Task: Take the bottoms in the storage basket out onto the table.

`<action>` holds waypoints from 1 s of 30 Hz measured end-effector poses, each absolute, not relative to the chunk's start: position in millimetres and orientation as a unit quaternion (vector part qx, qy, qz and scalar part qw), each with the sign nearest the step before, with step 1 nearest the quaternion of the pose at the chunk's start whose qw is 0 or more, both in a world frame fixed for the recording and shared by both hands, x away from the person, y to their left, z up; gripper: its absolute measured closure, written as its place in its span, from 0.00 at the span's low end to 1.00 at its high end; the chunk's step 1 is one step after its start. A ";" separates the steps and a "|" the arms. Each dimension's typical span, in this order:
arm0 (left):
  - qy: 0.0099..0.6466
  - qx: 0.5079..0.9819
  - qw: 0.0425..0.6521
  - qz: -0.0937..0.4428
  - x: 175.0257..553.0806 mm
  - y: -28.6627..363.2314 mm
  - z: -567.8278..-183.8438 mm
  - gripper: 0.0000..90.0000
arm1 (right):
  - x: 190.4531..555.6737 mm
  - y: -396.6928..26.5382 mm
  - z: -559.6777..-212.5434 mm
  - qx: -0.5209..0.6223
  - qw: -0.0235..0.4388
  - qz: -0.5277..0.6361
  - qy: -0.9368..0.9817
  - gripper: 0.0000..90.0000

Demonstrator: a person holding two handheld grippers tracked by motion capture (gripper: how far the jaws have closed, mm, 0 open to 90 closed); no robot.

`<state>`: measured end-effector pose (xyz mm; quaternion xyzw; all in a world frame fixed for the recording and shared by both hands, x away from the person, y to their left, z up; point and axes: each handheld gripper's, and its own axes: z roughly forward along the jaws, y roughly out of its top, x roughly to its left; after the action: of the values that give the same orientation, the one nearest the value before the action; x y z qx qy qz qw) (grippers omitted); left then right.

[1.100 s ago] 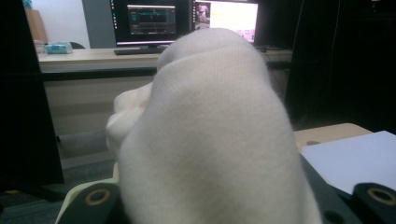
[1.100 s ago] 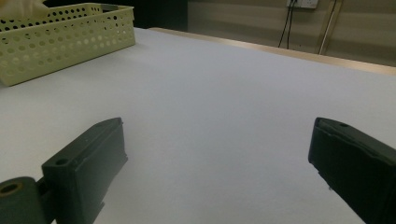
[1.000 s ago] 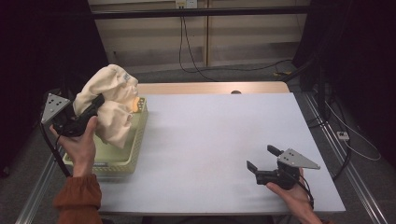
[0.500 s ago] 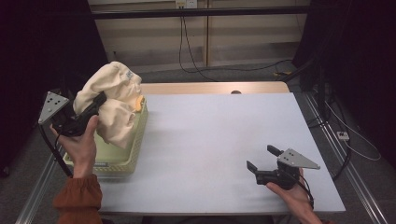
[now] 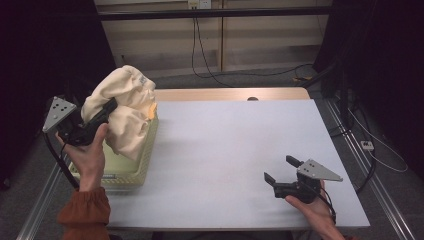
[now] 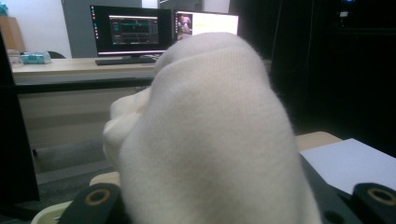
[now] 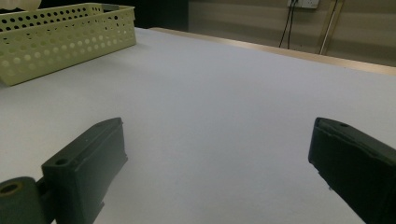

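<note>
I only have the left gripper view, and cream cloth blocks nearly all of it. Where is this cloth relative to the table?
Observer: The high view shows the cream cloth bunched up above a pale yellow perforated basket at the table's left edge, with the left gripper clamped on it.
Operator: Is any of it still in the basket?
Observer: Its lower folds hang down into the basket; I cannot tell whether they rest on the bottom.
Operator: Where's my other gripper?
Observer: The right gripper sits low over the table's near right part, its jaws apart with nothing between them.
</note>
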<state>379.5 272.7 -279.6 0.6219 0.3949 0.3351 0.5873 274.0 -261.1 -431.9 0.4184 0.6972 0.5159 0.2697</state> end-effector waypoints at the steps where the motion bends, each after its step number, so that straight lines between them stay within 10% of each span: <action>1: 0.396 0.622 0.588 0.333 379.4 272.0 -279.3 0.84 | 273.9 -261.1 -431.9 0.418 0.270 0.516 0.697 0.04; 30: 0.378 0.638 0.590 0.320 378.7 252.2 -276.0 0.84 | 274.0 -261.1 -431.9 0.418 0.270 0.516 0.697 0.04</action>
<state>378.7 252.2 -276.0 0.6382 0.3776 0.3203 0.5896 274.0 -261.1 -431.9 0.4181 0.6971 0.5162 0.2698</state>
